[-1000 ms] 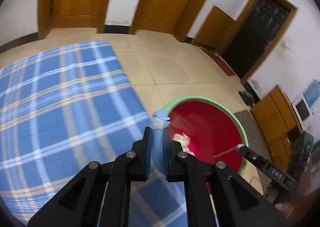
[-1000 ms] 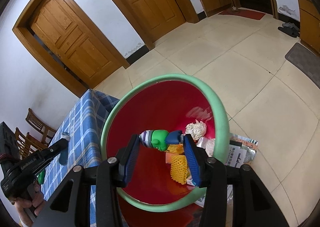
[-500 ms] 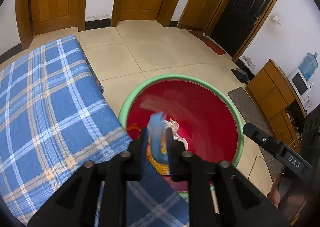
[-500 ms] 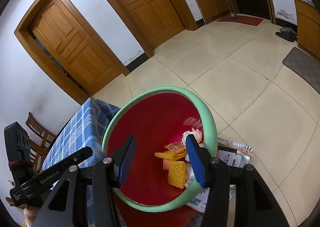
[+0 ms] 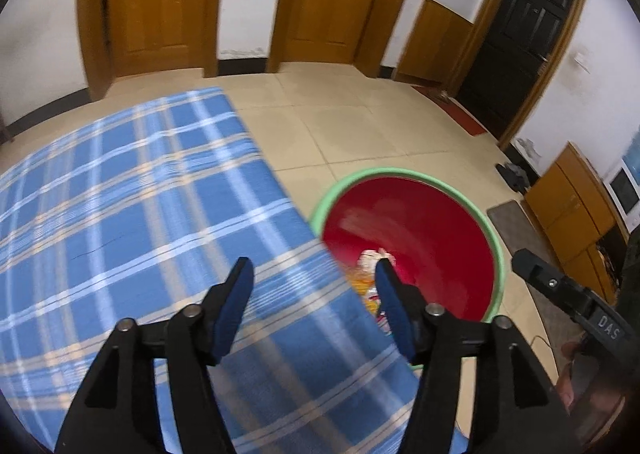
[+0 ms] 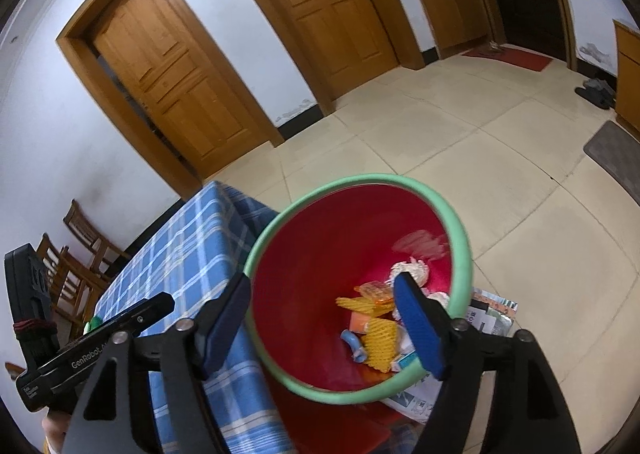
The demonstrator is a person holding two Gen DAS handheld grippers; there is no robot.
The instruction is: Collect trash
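Observation:
A red bin with a green rim [image 5: 494, 242] [image 6: 460, 230] stands on the floor beside the table with the blue plaid cloth [image 5: 120, 214] [image 6: 192, 254]. Inside it lie yellow foam netting [image 6: 380, 338], an orange wrapper [image 6: 374, 290], crumpled white paper [image 6: 412, 268] and a blue scrap [image 6: 354, 342]. My left gripper [image 5: 316, 294] is open and empty over the table's edge next to the bin. My right gripper [image 6: 324, 318] is open and empty above the bin's mouth.
Papers and packets [image 6: 492, 310] lie on the tiled floor beside the bin. Wooden chairs [image 6: 76, 250] stand at the far side of the table. Wooden doors [image 5: 160, 2], a cabinet [image 5: 572, 206] and a grey mat [image 6: 616, 158] line the room.
Both grippers have opened and let go: the left dropped its blue scrap and the right its green and purple piece into the bin. The left gripper then swung back over the table.

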